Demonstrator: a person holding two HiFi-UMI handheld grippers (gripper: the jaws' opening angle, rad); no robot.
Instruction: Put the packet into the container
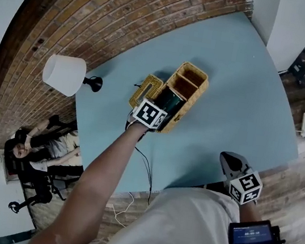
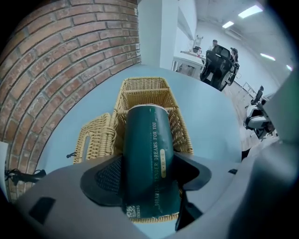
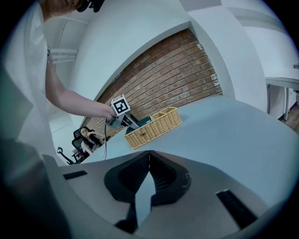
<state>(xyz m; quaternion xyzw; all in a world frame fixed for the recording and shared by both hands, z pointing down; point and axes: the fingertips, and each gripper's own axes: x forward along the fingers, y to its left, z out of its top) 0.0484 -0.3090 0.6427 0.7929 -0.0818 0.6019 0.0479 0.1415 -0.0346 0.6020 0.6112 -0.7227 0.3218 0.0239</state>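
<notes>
My left gripper (image 2: 145, 173) is shut on a dark green packet (image 2: 147, 158), its pads pressing on both sides. The packet points lengthwise into the near compartment of the wicker container (image 2: 140, 86), with its far end over the divider. In the head view the left gripper (image 1: 161, 112) holds the packet (image 1: 170, 100) at the near end of the container (image 1: 195, 88). My right gripper (image 3: 149, 156) is shut and empty, low by the table's near edge (image 1: 234, 169). From the right gripper view, the container (image 3: 154, 126) and the packet (image 3: 142, 120) lie far off to the left.
A wicker lid (image 1: 146, 87) lies flat beside the container on the light blue table (image 1: 234, 74). A white lamp (image 1: 65, 74) stands at the table's left corner by the brick wall. A person sits in a chair (image 1: 39, 146) beyond the left edge.
</notes>
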